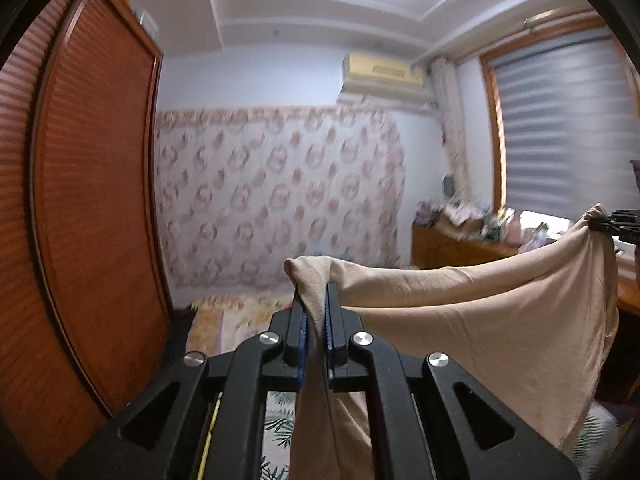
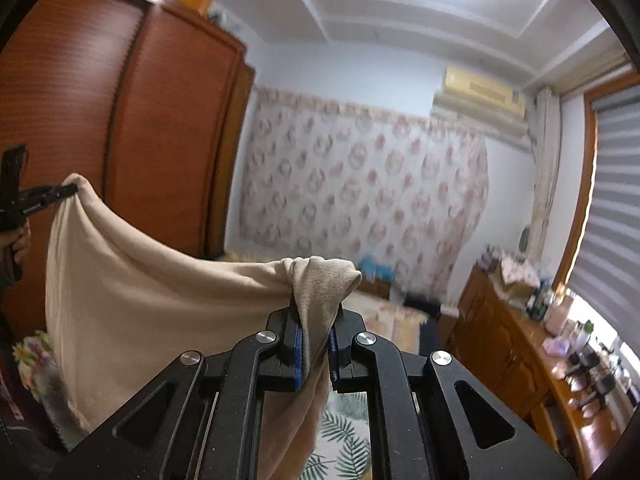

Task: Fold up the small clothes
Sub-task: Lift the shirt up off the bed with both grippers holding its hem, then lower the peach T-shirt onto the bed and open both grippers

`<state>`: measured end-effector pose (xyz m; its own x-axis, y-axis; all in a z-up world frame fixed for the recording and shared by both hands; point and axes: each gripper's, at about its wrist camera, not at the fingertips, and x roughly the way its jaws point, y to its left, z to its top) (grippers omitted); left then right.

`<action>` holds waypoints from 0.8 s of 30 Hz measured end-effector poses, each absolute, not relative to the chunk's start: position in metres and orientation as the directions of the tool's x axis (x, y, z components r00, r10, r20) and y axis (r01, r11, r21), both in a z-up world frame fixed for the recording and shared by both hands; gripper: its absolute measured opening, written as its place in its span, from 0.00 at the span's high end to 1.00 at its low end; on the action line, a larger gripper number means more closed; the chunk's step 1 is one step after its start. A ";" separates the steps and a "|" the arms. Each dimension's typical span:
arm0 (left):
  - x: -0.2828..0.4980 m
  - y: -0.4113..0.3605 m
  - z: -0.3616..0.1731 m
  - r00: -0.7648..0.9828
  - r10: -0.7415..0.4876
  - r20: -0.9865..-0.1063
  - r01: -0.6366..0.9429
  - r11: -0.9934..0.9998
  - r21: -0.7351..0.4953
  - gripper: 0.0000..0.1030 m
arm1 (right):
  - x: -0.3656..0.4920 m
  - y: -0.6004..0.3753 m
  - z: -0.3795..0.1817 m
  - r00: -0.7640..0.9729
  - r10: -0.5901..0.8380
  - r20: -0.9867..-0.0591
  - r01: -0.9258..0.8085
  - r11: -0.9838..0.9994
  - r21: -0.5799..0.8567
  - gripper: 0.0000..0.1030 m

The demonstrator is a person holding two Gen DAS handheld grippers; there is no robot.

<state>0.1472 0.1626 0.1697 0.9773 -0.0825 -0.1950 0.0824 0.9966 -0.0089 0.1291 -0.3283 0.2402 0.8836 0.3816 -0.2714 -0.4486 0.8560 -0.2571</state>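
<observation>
Between the two grippers, high above the bed (image 1: 224,320), a beige cloth (image 1: 500,312) hangs stretched in the air. On the left stands a big brown wardrobe (image 1: 92,200), and on the far wall hangs a flowered curtain (image 1: 276,196). On the right, a wooden table (image 2: 516,340) under the window carries many small things. Left gripper (image 1: 315,312) has its fingers pressed together on one corner of the cloth. Right gripper (image 2: 316,324) has its fingers closed on the other corner. Cloth sags between both corners and falls down below them.
</observation>
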 end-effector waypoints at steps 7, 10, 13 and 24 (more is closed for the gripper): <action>0.250 0.158 0.082 0.928 -0.049 -0.370 0.046 0.999 -0.018 0.97 | 0.270 -0.313 0.142 0.842 0.319 -0.436 -0.449 0.861 -0.239 0.94; 0.274 0.152 0.048 0.905 -0.037 -0.424 0.031 0.999 -0.021 0.97 | 0.327 -0.305 0.098 0.810 0.299 -0.504 -0.454 0.864 -0.217 0.94; 0.292 0.149 0.022 0.886 -0.033 -0.463 0.021 0.999 -0.030 0.97 | 0.369 -0.295 0.063 0.784 0.282 -0.553 -0.454 0.868 -0.201 0.93; 0.303 0.146 -0.013 0.809 -0.092 -0.580 0.069 0.996 -0.061 0.70 | 0.441 -0.281 -0.018 0.704 0.202 -0.681 -0.411 0.897 -0.160 0.84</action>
